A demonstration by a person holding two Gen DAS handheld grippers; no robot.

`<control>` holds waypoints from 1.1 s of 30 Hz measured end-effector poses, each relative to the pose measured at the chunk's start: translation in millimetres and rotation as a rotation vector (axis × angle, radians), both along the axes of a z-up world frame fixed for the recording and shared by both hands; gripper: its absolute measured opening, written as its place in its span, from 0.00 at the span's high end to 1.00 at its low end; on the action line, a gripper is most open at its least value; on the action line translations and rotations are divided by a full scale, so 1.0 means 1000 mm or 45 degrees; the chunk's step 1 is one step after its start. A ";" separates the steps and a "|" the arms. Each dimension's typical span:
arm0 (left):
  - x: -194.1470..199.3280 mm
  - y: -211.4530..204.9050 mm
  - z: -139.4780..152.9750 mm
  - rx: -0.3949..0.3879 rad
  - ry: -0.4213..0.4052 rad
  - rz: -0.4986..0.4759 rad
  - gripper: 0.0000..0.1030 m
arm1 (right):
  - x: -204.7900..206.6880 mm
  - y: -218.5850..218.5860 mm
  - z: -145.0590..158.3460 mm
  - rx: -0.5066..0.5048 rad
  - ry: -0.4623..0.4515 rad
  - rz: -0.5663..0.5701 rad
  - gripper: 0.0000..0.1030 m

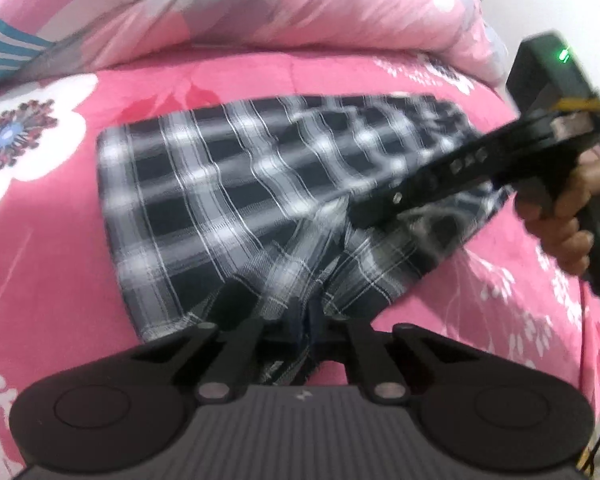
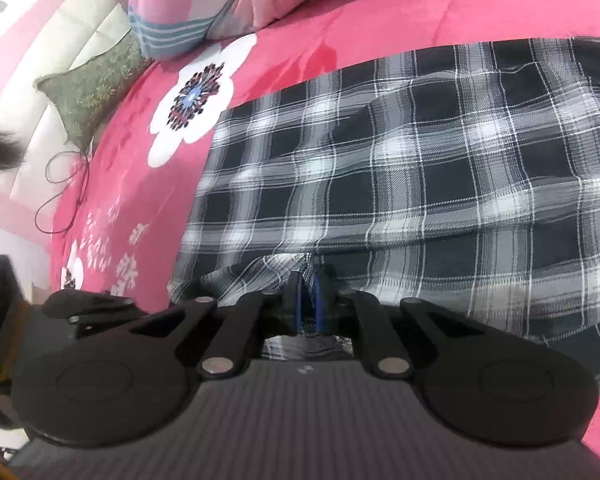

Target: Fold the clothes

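Observation:
A black, grey and white plaid garment point(image 1: 220, 184) lies spread on a pink floral bedspread point(image 1: 40, 260). My left gripper point(image 1: 296, 320) is shut on its near edge, and a bunched fold of cloth rises between the fingers. My right gripper point(image 1: 360, 218) comes in from the right, held by a hand point(image 1: 568, 220), with its tip pinching a raised fold of the garment. In the right wrist view my right gripper point(image 2: 308, 300), with blue pads, is shut on a crumpled edge of the plaid garment point(image 2: 420, 160). The rest of the cloth lies fairly flat.
A rolled pink and grey quilt point(image 1: 300, 0) lies along the far side of the bed. A green cushion point(image 2: 92, 84) and a thin dark cable point(image 2: 60, 200) sit by the cream headboard. Bare bedspread point(image 2: 340, 20) surrounds the garment.

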State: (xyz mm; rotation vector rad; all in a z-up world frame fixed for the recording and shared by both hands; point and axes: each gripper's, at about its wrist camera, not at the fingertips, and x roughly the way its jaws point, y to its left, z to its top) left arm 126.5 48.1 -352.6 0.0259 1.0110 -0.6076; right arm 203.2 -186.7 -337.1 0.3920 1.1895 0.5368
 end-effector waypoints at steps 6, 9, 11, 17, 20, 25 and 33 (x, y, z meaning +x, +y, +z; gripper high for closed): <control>0.007 0.007 -0.002 -0.037 0.078 0.163 0.97 | 0.005 -0.003 -0.005 -0.022 -0.012 0.044 0.91; 0.009 0.007 -0.006 -0.057 0.121 0.211 0.97 | 0.005 -0.003 -0.001 -0.027 -0.042 0.115 0.91; 0.011 0.007 -0.009 -0.061 0.148 0.233 0.96 | 0.005 -0.003 0.002 -0.030 -0.062 0.163 0.89; 0.008 0.008 0.001 -0.073 0.122 0.248 0.69 | 0.011 0.000 0.004 -0.028 -0.094 0.276 0.67; 0.002 0.001 0.006 -0.080 0.091 0.185 0.62 | 0.022 0.003 -0.003 0.005 -0.066 0.301 0.55; -0.003 -0.021 -0.003 0.072 0.030 0.153 0.70 | 0.025 0.014 -0.012 0.046 -0.016 0.426 0.92; 0.003 -0.015 -0.012 0.071 0.038 0.238 0.76 | 0.004 -0.004 0.011 0.144 -0.195 0.378 0.95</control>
